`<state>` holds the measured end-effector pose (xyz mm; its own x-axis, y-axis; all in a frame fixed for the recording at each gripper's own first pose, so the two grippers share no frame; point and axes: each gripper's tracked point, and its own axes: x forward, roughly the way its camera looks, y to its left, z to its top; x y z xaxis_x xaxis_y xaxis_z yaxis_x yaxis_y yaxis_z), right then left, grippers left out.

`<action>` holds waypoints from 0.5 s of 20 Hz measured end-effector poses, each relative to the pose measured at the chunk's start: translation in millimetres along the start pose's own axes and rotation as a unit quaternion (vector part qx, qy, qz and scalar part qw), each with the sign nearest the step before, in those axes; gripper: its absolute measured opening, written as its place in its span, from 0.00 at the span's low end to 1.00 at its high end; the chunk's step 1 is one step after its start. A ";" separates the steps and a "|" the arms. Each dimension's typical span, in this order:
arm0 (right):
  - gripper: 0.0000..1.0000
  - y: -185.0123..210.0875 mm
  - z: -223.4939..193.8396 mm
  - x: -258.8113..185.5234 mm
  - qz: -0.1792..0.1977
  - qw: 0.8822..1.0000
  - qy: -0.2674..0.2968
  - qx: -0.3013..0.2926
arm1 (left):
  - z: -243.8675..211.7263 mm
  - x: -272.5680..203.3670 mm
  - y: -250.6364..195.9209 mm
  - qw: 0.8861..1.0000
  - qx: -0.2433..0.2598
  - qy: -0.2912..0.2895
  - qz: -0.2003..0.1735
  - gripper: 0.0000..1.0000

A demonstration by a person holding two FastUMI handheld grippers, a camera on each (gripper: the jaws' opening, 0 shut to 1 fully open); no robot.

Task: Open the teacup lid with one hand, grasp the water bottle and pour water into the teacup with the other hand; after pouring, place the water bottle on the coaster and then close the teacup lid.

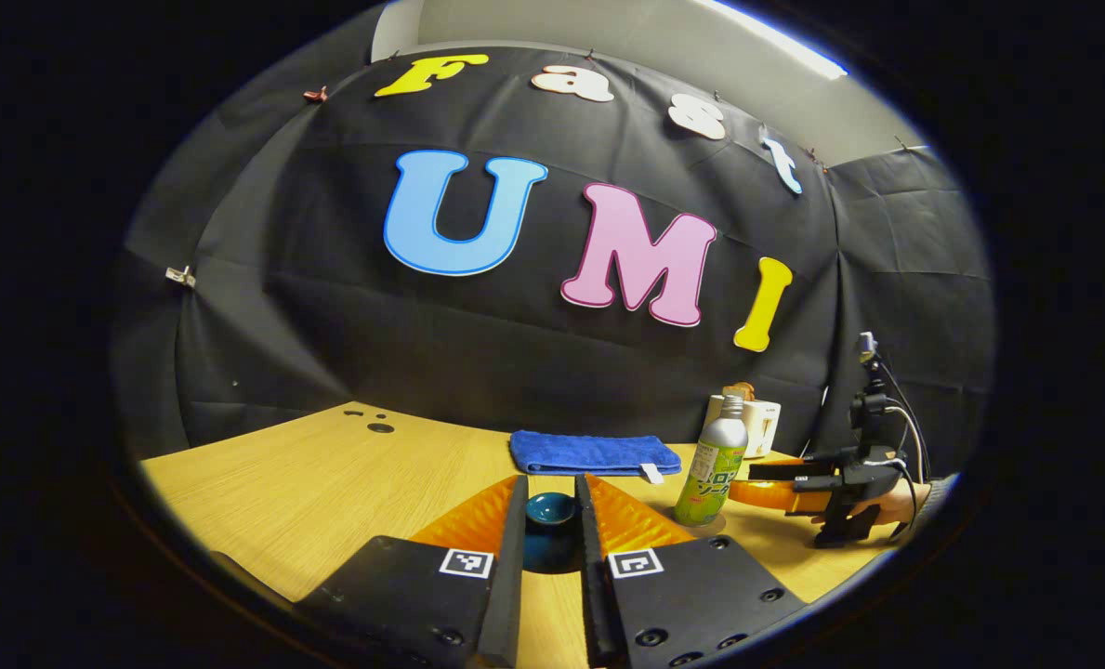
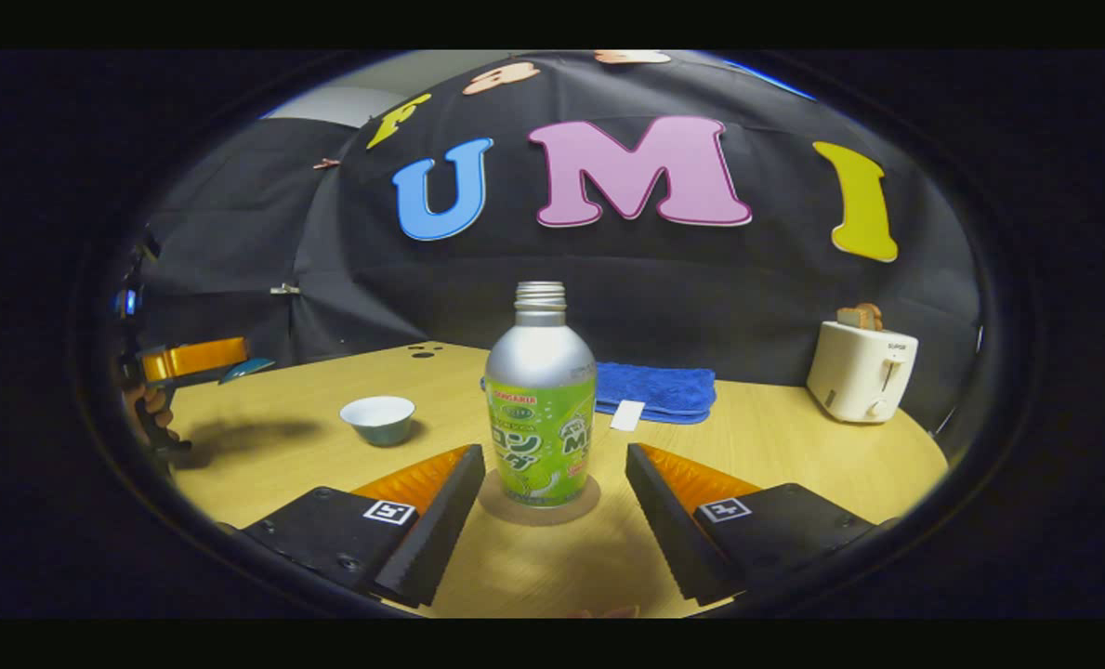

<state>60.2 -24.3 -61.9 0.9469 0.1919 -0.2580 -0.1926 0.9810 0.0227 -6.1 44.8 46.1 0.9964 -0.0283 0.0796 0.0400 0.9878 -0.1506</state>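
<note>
On coaster, water bottle upright, open neck up, between right claw fingers.

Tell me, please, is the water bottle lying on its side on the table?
No, the water bottle stands upright on the round coaster, between the open fingers of the right tool.

Wooden table carries coaster, teacup, towel, toaster.
</note>
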 end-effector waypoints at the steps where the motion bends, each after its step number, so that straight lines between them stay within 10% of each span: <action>1: 0.94 1.9 -0.5 -5.5 -0.001 1.000 -0.006 -0.007 | 0.7 7.7 -3.7 1.000 0.006 0.000 -0.004 0.31; 10: 0.95 13.4 15.1 -47.7 -0.008 0.996 -0.081 0.041 | -30.4 76.4 -14.8 0.998 0.031 0.046 -0.021 0.31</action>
<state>16.3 -19.9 -34.7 0.9801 0.1715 -0.1000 -0.1616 0.9818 0.0997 71.7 23.4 24.5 0.9966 -0.0816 -0.0069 0.0807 0.9929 -0.0871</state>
